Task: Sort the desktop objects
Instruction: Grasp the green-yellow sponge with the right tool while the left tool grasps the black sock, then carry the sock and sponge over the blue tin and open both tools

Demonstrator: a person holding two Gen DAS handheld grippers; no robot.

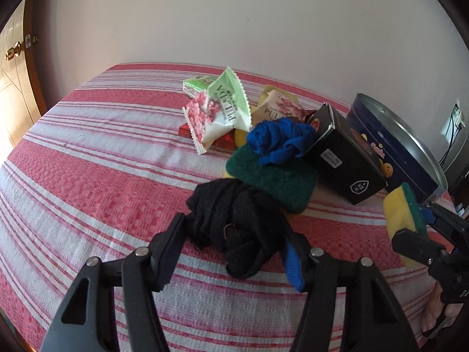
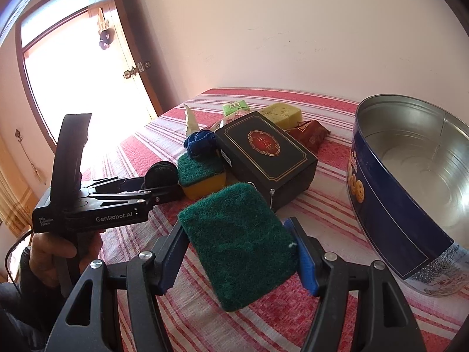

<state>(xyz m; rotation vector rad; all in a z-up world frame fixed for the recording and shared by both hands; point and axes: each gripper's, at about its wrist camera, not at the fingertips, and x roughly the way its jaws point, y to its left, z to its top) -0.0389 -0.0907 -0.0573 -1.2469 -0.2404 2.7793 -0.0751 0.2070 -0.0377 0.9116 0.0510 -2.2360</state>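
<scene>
Striped tablecloth (image 1: 88, 176): packet (image 1: 225, 108) reads "PULADA", handle (image 2: 88, 214) "GenRobot.AI".

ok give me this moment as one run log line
left gripper: shut on black cloth | right gripper: shut on sponge | tin: empty | pile on striped tablecloth: unsorted

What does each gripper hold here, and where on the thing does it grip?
The left gripper is clamped on the bunched black sock across its middle. The right gripper holds a sponge by its two long side edges.
</scene>
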